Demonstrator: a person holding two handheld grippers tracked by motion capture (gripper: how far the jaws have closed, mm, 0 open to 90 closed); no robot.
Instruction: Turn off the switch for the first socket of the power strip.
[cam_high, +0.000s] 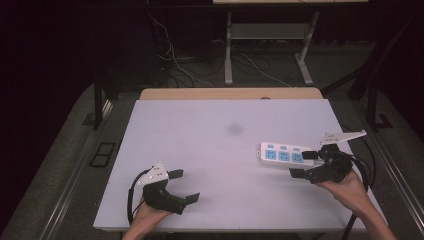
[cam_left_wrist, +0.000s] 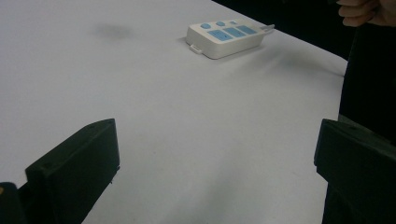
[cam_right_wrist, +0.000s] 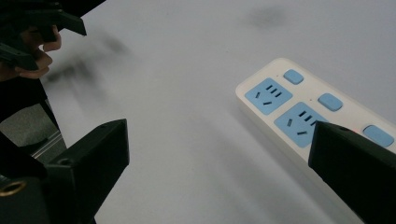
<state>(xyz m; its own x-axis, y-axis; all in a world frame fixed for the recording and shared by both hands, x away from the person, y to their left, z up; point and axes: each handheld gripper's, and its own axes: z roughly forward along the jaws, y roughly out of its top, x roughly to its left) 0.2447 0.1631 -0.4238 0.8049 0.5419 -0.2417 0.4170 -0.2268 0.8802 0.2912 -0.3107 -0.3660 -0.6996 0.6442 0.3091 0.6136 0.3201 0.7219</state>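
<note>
1. A white plastic power strip (cam_high: 286, 154) with three blue sockets and three blue buttons lies flat on the right part of the pale lilac-grey table top (cam_high: 210, 150); it is the landmark here.
2. The right gripper (cam_high: 303, 164) sits at the strip's right end, its jaws spread wide and holding nothing. In the right gripper view one black jaw overlaps the strip (cam_right_wrist: 299, 112); whether it touches cannot be told.
3. The left gripper (cam_high: 184, 185) is well apart from the strip, near the table's front edge on the left. Its jaws are wide open and empty, and in the left gripper view the strip (cam_left_wrist: 225, 38) lies far off across bare table.
4. A faint dark smudge (cam_high: 234, 129) marks the table top just beyond the strip, toward the centre.
5. Behind the strip, a tan wooden edge (cam_high: 230, 93) borders the table's far side.
6. Farther back, the dim room shows grey carpet, loose cables (cam_high: 175, 60) and the white legs of another desk (cam_high: 228, 50).
</note>
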